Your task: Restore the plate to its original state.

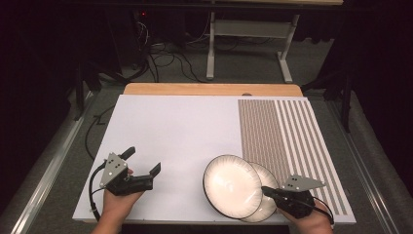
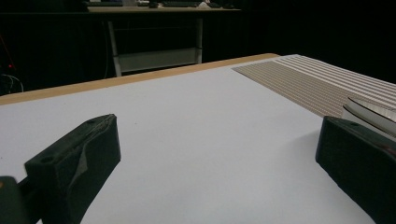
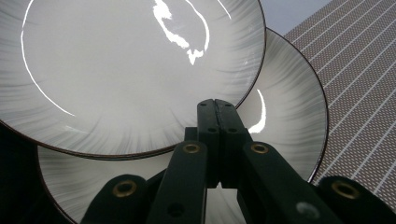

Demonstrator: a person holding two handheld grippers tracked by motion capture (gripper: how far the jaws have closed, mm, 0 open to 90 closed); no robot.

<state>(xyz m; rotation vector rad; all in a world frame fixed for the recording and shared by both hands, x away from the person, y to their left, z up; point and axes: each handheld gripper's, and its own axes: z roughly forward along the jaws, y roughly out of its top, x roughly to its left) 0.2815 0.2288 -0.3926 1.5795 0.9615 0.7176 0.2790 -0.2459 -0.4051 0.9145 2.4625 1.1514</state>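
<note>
— Plates, two of them, at the near right of the white board (image 1: 165,126). The upper plate (image 1: 232,185) lies partly over the lower plate (image 1: 269,197), covering its left side, so the lower one peeks out as a crescent to the right.

— And the right gripper (image 1: 265,189)?

— It's at the near right corner, its tips over the spot where the two rims overlap. From the camera riding on it, the jaws stand pressed flat together with no gap, right at the edge of the upper plate (image 3: 140,70), with the lower plate (image 3: 289,116) spreading out beneath and to the side. I see nothing pinched between them. Whether the tips actually touch the china, I can't tell from here.

— The other hand?

— The left gripper (image 1: 143,162) is well away from the plates, over the bare white near the left edge. Its jaws are spread wide, with nothing but bare board between them. In its own view the rim of a plate (image 2: 371,112) just shows beyond the right-hand jaw.

— What's that patterned bit?

— A striped panel (image 1: 287,141) printed down the right side of the board; the lower plate sits just at its near left edge. A wooden tabletop (image 1: 212,89) shows past the far side.
</note>
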